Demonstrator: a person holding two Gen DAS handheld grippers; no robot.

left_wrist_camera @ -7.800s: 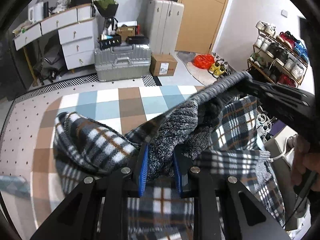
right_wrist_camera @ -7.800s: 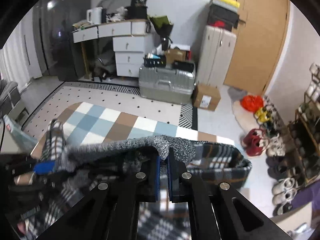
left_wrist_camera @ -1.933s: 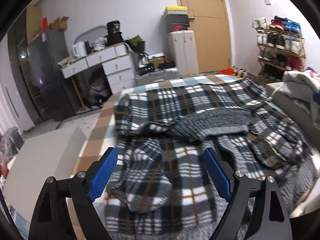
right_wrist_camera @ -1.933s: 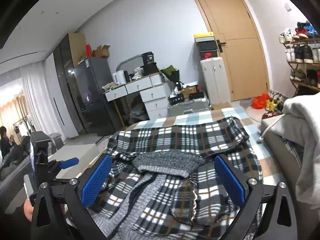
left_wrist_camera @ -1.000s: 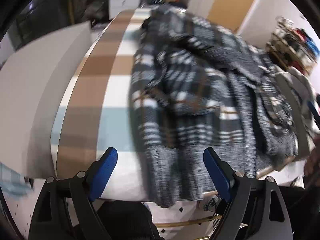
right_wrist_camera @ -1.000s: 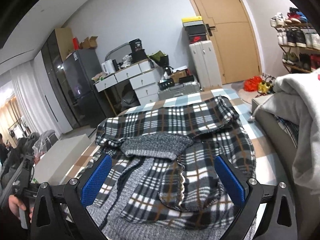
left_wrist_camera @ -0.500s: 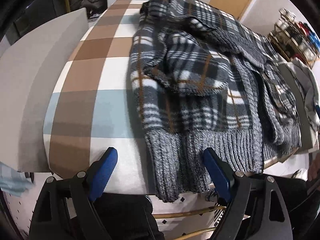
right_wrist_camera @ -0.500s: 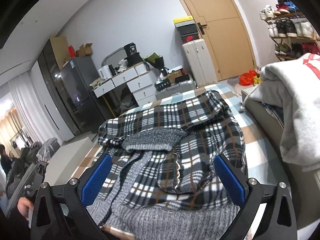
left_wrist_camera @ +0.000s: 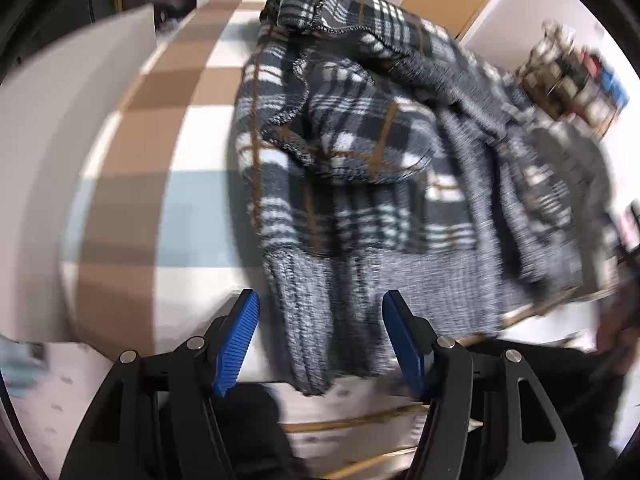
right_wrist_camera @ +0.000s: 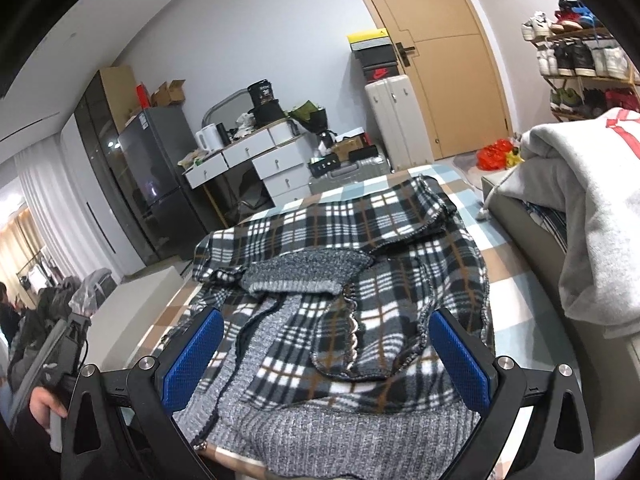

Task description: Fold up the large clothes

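Note:
A black, white and brown plaid fleece jacket [right_wrist_camera: 360,280] with a grey knit hem [left_wrist_camera: 320,312] and collar lies crumpled on the checked table cover [left_wrist_camera: 132,184]. My left gripper [left_wrist_camera: 322,340] points down at the near left corner of the hem, which hangs over the table edge. Its jaws are closing, with that corner between the blue pads [left_wrist_camera: 240,336]; neither pad presses on the knit. My right gripper [right_wrist_camera: 326,360] stands wide open low over the hem's right part [right_wrist_camera: 340,432], holding nothing.
A grey sweatshirt [right_wrist_camera: 588,220] is piled on a grey seat [right_wrist_camera: 532,264] at the table's right. A white block [left_wrist_camera: 60,140] flanks the left side. Behind stand a desk with drawers [right_wrist_camera: 260,160], suitcases [right_wrist_camera: 400,120], a fridge [right_wrist_camera: 152,180] and a shoe rack [right_wrist_camera: 580,52].
The left gripper's jaws have narrowed, and it has tipped down closer onto the hem corner. The right view has barely shifted.

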